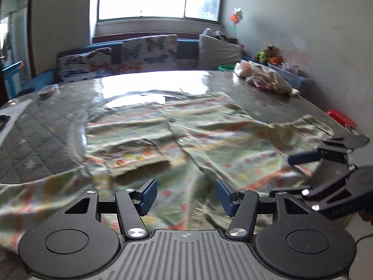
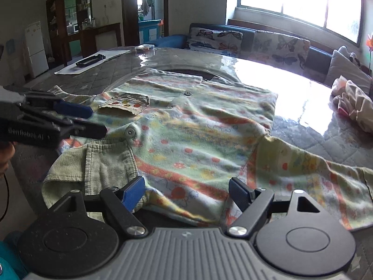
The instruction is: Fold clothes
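Observation:
A pale green child's shirt (image 1: 186,135) with orange stripes, buttons and a chest pocket lies spread face up on the table; it also shows in the right wrist view (image 2: 200,135). My left gripper (image 1: 186,197) is open, hovering just above the shirt's near part, holding nothing. My right gripper (image 2: 186,193) is open over the collar end near the table's edge, empty. The green ribbed collar (image 2: 98,163) lies beside its left finger. Each gripper shows in the other's view: the right one at the right edge (image 1: 326,158), the left one at the left edge (image 2: 70,116).
A crumpled pile of pale clothes (image 1: 265,77) lies at the table's far right corner. A red box (image 1: 341,117) sits at the right edge. Paper with a black object (image 2: 91,61) and a small clear box (image 2: 144,46) lie far left. A butterfly-print sofa (image 2: 244,42) stands behind the glass-topped table (image 1: 151,84).

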{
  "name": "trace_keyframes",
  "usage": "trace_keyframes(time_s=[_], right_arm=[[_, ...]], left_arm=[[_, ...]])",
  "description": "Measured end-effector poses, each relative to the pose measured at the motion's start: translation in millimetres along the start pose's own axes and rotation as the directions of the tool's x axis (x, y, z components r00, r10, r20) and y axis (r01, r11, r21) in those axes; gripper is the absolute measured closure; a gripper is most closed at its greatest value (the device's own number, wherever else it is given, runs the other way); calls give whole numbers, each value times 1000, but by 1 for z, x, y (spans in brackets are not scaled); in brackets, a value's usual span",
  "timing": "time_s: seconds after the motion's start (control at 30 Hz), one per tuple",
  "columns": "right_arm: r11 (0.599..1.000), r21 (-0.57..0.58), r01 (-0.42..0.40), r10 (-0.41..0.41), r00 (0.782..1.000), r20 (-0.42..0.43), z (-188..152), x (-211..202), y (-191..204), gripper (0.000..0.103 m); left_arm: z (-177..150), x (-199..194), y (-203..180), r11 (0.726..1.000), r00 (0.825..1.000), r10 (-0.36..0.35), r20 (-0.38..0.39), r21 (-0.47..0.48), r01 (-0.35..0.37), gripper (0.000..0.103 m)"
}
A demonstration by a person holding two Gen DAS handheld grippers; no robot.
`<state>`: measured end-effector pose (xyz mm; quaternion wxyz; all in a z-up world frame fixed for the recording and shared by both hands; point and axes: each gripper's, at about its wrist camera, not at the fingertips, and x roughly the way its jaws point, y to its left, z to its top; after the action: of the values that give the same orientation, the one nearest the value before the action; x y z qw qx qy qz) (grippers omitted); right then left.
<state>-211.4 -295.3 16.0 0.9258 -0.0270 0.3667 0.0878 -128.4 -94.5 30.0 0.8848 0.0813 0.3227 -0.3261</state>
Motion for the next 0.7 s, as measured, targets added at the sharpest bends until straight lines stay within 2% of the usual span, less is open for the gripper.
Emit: trace_keyframes(time_s=[0.1,0.2,0.37,0.57,0.7], right_arm=[[1000,11,-15,15,1000,1,1,-5,-6,22],[1000,27,2,-2,1000,18,4,-10,-16,22],[988,122,98,-104,994,42,8,-10,-64,22],[943,239,234,-246,969,22,1,-1,-130,23],[912,279,301,-311,950,-11,-10,-2,-157,23]], left_arm=[[-8,10,-5,999,999,-18,-47,26,19,44],[-12,9,-7,999,998,-22,-52,46,24,43],[-12,6,-6,998,998,-27,-60,47,30,42],[-10,5,-7,998,998,-23,-66,51,26,42],[-7,3,-6,998,998,-19,-63,56,22,42]])
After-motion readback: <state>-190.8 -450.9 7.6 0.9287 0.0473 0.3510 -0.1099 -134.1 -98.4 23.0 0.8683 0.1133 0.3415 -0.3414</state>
